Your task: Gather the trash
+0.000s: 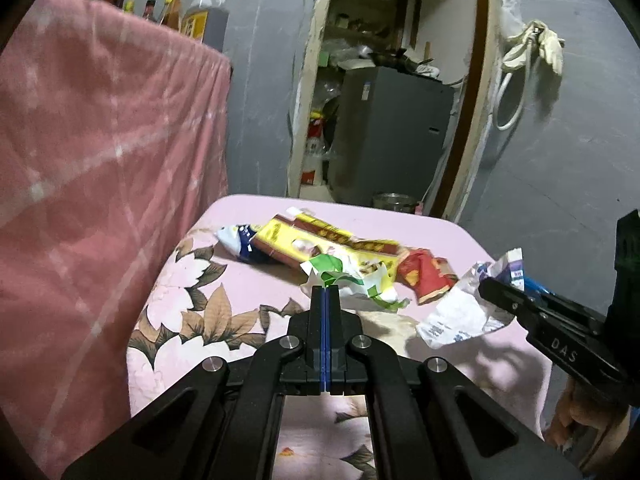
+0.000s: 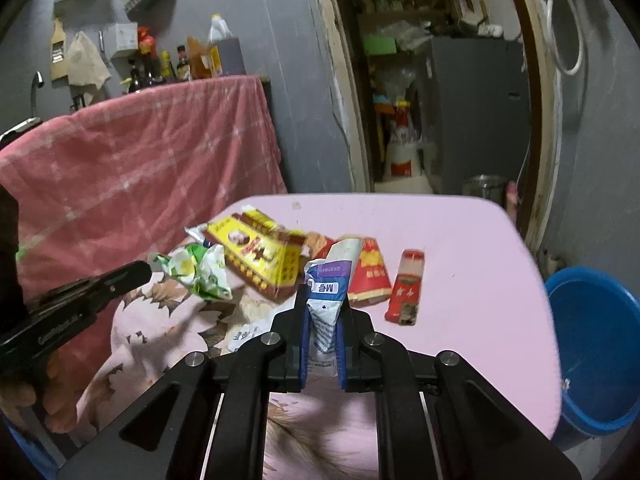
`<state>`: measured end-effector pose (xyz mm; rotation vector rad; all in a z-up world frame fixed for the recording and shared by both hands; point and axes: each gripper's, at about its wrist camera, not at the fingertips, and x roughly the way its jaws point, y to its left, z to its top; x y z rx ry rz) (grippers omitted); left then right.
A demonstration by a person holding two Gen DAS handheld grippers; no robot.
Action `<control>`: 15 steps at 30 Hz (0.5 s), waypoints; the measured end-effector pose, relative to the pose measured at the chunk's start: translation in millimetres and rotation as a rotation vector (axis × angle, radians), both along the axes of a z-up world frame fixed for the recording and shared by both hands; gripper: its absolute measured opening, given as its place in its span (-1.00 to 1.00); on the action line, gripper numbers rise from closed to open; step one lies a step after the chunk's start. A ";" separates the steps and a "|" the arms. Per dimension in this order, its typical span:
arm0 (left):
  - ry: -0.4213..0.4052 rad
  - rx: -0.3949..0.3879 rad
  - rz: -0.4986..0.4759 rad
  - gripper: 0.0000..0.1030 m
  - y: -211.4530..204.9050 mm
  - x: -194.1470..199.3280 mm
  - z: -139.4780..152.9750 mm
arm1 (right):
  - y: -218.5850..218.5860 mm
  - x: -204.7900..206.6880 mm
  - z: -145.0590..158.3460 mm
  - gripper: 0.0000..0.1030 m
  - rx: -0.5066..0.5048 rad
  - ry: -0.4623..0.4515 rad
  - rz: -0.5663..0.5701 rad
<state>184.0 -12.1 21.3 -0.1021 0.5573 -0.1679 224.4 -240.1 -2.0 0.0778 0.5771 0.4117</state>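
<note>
Left gripper [image 1: 325, 289] sits low centre in its own view, jaws pressed together with the blue pads meeting, and a green-and-white wrapper [image 1: 352, 284] pinched at the very tips. In the right wrist view that same wrapper [image 2: 198, 270] hangs off the black fingertip at mid left, lifted clear of the pink cloth [image 2: 460, 240].

Right gripper [image 2: 323, 300] is clamped on a white-and-blue packet [image 2: 326, 308], which stands up between the blue pads at centre frame. From the left wrist view the packet [image 1: 460, 312] shows at right of centre, crumpled, held by the black fingers coming in from the right edge.

More trash lies on the table. A yellow box [image 2: 260, 256] is left of centre, just behind the lifted wrapper. A red-and-yellow wrapper [image 2: 370, 276] lies right of the packet, and a red pack [image 2: 408, 286] lies beside that, apart from it. In the left wrist view a blue-and-white wrapper [image 1: 240, 242] rests at the far left end of the pile, touching the yellow box [image 1: 288, 240].

A blue bin [image 2: 596, 344] stands at the lower right edge, beside the table and below it. A pink checked sheet [image 1: 100, 180] fills the left side.
</note>
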 end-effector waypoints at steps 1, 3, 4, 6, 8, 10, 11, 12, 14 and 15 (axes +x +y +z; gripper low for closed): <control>-0.006 0.004 -0.004 -1.00 -2.5 -1.4 1.2 | -1.6 -1.8 2.2 -0.84 0.000 -0.012 -0.005; -0.017 0.011 -0.013 -1.00 -7.5 -4.5 4.0 | -6.7 -5.3 7.7 -0.84 0.004 -0.041 -0.020; -0.024 0.012 -0.018 -1.00 -11.4 -5.3 6.0 | -9.8 -7.0 9.2 -0.84 0.005 -0.050 -0.024; -0.040 0.014 -0.027 -1.00 -17.9 -7.5 10.4 | -15.4 -10.8 14.6 -0.84 0.006 -0.077 -0.045; -0.057 0.008 -0.041 -1.00 -27.4 -6.9 15.2 | -22.4 -14.8 19.2 -0.84 0.009 -0.103 -0.070; -0.075 0.003 -0.055 -1.00 -39.3 -4.7 18.6 | -33.2 -20.7 25.8 -0.84 0.007 -0.146 -0.107; -0.085 0.001 -0.062 -1.00 -43.6 -4.9 19.3 | -35.5 -22.1 28.2 -0.84 0.005 -0.160 -0.119; -0.095 -0.004 -0.070 -1.00 -49.1 -4.2 20.9 | -41.1 -25.1 32.3 -0.84 0.002 -0.185 -0.139; -0.121 -0.018 -0.092 -1.00 -62.2 -1.5 25.0 | -51.4 -30.0 39.2 -0.84 -0.004 -0.223 -0.174; -0.132 -0.022 -0.102 -1.00 -69.3 -0.5 27.3 | -59.0 -33.3 43.5 -0.84 -0.010 -0.247 -0.198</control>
